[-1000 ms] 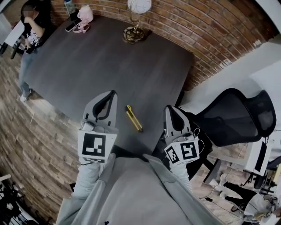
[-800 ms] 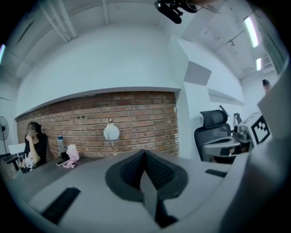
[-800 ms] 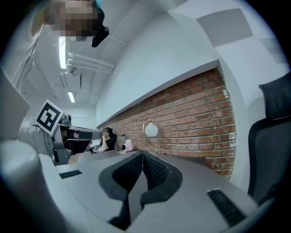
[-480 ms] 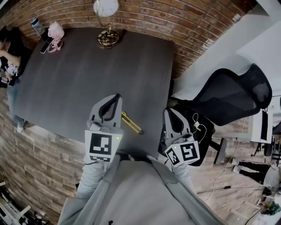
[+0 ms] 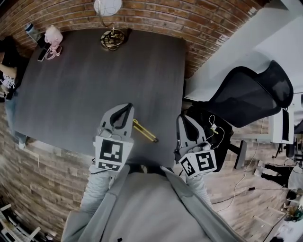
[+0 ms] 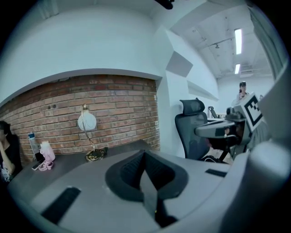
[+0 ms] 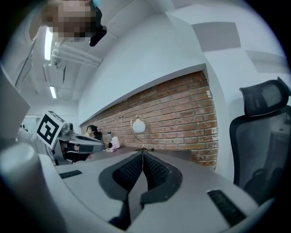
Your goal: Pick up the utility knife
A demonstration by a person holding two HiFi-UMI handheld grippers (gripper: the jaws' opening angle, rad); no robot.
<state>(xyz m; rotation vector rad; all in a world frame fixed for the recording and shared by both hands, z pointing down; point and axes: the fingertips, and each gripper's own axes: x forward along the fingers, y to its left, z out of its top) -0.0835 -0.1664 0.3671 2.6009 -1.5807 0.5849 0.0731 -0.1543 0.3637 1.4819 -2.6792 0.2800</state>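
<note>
Left gripper [image 5: 128,107], in the head view, hung over the near part of the dark table [image 5: 85,71] with its jaws pressed together and empty. The yellow utility knife [image 5: 145,131] lay flat just right of it, between it and the right gripper [image 5: 182,117], which was likewise closed. The left gripper view showed closed jaws aimed at the far brick wall [image 6: 113,104], with no knife in sight, and the right gripper view showed much the same. I judged this the approach: one gripper had to spread its jaws and tip down onto the knife.

An office: brick wall [image 5: 156,12], large dark table [image 5: 94,80] with a globe lamp [image 5: 108,7] at its far edge, black mesh desk chair [image 5: 246,99], strip lights [image 6: 238,35] on the ceiling.
</note>
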